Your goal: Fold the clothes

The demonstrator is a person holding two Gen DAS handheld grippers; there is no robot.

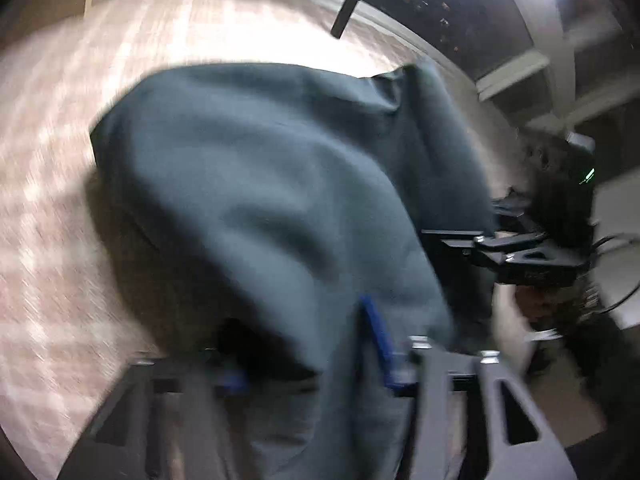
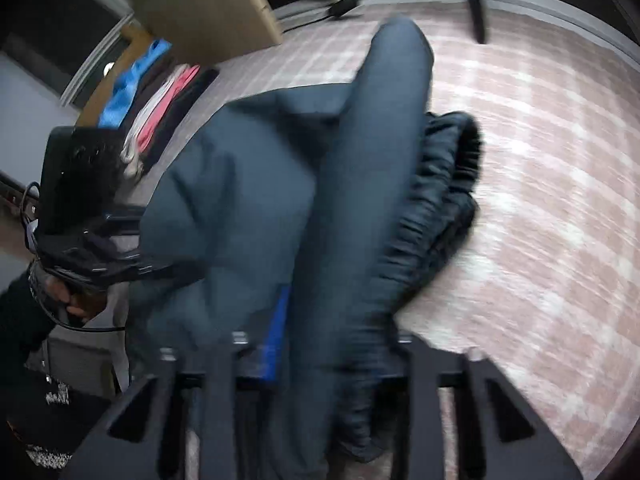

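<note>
the left gripper was clamped on a dark blue-grey garment, the cloth running down between its two black fingers, with a blue pad showing at the right side of the pinch. from there the garment hung and bulged out over a pink checked rug, its far edge lying in a rough line across the rug. the picture was blurred, so the folds were soft.

the right gripper was likewise closed on the same garment, a long fold of it passing up between the fingers, and a blue pad lay against the cloth on the left. a gathered, elastic-looking band of the garment bunched on the right of that fold, resting on the rug.

each wrist view caught the other gripper at the side: the right one at the right edge of the left view, the left one at the left edge of the right view, held by a hand in a dark sleeve.

far left in the right view, a stack of folded clothes, blue, pink, white and black, lay beside a tan board.
</note>
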